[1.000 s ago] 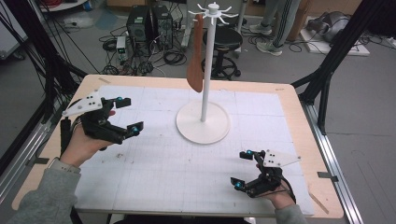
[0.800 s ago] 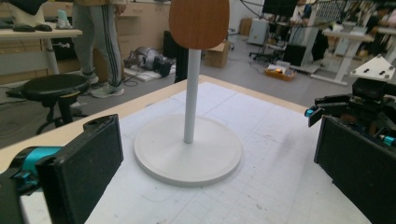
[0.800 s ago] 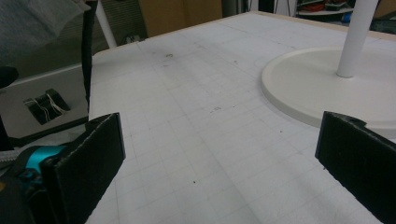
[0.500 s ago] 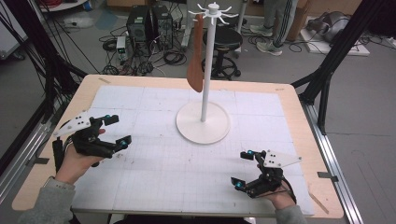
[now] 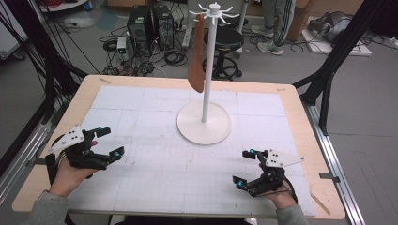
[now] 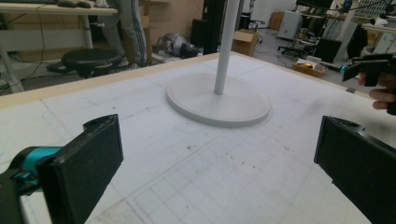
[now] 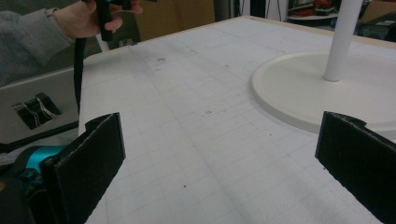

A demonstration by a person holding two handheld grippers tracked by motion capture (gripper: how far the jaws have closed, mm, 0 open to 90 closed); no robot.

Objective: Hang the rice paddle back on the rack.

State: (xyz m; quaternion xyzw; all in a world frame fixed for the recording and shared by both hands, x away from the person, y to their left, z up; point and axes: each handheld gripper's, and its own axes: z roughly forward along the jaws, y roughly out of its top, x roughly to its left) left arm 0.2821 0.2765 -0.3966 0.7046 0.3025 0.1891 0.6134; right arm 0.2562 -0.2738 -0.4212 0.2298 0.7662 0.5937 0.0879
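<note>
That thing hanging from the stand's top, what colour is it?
Reddish brown, clearest in the high view.

Stand pole [image 6: 226,46] cut by top edge in left gripper view, likewise in right gripper view. Standing person [image 5: 274,18] cropped above legs, upper right of high view. Right gripper [image 6: 369,70] cropped at right edge.

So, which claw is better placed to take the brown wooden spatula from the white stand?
Probably the left claw: the brown wooden spatula hangs on the left side of the white stand. Both claws are open and empty.
</note>
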